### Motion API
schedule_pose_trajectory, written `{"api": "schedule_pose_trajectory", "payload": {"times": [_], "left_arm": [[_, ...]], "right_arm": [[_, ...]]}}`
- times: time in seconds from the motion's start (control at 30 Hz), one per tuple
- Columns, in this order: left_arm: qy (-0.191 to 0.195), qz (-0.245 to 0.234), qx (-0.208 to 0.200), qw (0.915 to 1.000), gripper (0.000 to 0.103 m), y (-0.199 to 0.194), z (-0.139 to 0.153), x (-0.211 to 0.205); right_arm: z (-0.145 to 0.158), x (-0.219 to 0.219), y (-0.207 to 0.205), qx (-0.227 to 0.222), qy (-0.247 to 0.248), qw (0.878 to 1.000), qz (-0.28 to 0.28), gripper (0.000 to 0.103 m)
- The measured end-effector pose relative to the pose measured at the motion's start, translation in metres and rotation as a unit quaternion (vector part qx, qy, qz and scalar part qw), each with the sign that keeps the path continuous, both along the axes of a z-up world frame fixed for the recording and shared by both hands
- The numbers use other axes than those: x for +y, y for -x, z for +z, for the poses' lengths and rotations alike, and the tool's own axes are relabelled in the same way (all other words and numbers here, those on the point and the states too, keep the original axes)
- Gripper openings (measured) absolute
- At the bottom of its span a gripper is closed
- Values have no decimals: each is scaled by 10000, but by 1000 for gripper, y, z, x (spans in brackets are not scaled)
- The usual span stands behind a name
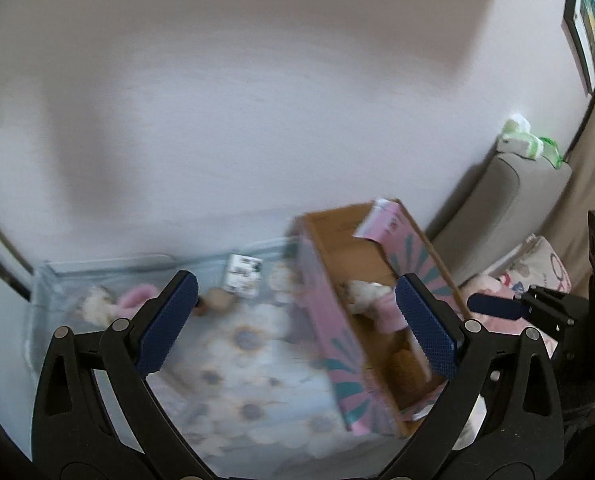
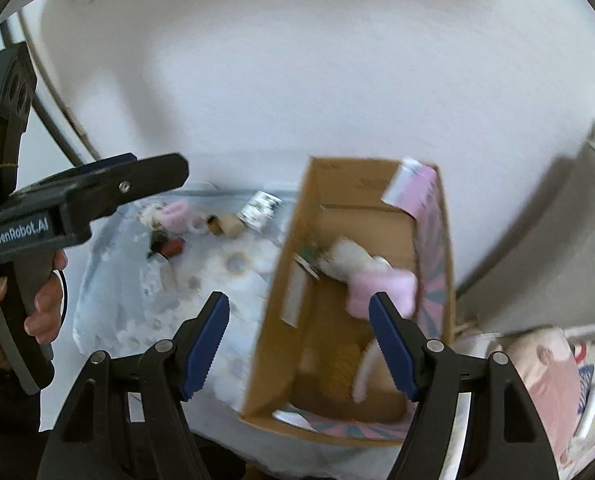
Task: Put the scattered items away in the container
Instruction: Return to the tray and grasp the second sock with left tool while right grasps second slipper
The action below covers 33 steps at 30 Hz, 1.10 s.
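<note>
A cardboard box (image 2: 281, 320) with pink patterned sides (image 1: 329, 320) stands open on the flower-print tablecloth (image 2: 233, 264). A pink and white plush (image 2: 377, 280) lies inside it. On the cloth to its left lie another pink plush (image 2: 175, 214), a small cardboard roll (image 2: 225, 224), a black and white packet (image 2: 261, 206) and a dark reddish item (image 2: 167, 246). My left gripper (image 1: 297, 320) hangs open and empty above the cloth and the box's left wall. My right gripper (image 2: 301, 344) is open over the box's near left side, holding nothing. A hand (image 2: 45, 308) holds the left gripper (image 2: 169, 176).
A grey armchair (image 1: 509, 200) with a green and white pack (image 1: 525, 142) on top stands right of the table. A patterned cushion (image 2: 545, 376) lies near the box's right side. A white wall rises close behind the table, with a framed picture (image 1: 589, 28) at the far right.
</note>
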<state>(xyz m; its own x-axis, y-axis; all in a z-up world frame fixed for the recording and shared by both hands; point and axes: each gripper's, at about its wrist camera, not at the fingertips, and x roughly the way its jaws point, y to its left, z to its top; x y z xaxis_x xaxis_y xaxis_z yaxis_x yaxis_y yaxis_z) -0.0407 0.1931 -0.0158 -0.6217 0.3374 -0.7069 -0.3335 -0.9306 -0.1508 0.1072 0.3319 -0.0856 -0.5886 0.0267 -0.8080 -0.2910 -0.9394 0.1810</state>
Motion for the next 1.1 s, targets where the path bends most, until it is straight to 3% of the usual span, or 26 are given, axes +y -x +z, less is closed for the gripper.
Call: {"api": "schedule_pose_trajectory", "payload": {"times": [0.23, 0.4, 0.53, 0.77, 0.9, 1.1], "left_arm": [[131, 382, 135, 9991, 99, 7, 11, -72], [83, 793, 120, 9967, 99, 14, 14, -153], [369, 769, 13, 9964, 99, 26, 2, -195], [503, 278, -557, 9968, 99, 53, -64, -223], [298, 52, -930, 9952, 99, 72, -113, -227], [352, -229, -1218, 9917, 99, 95, -171, -227]], "right_arm": [[10, -34, 46, 115, -114, 9987, 488, 68], [17, -63, 80, 145, -179, 9947, 1001, 68], [22, -86, 113, 163, -347, 9883, 1474, 68], [-5, -121, 180, -136, -583, 9684, 2420, 68], [-47, -138, 211, -358, -580, 9517, 2995, 68], [-94, -147, 247, -580, -502, 9424, 3256, 68]]}}
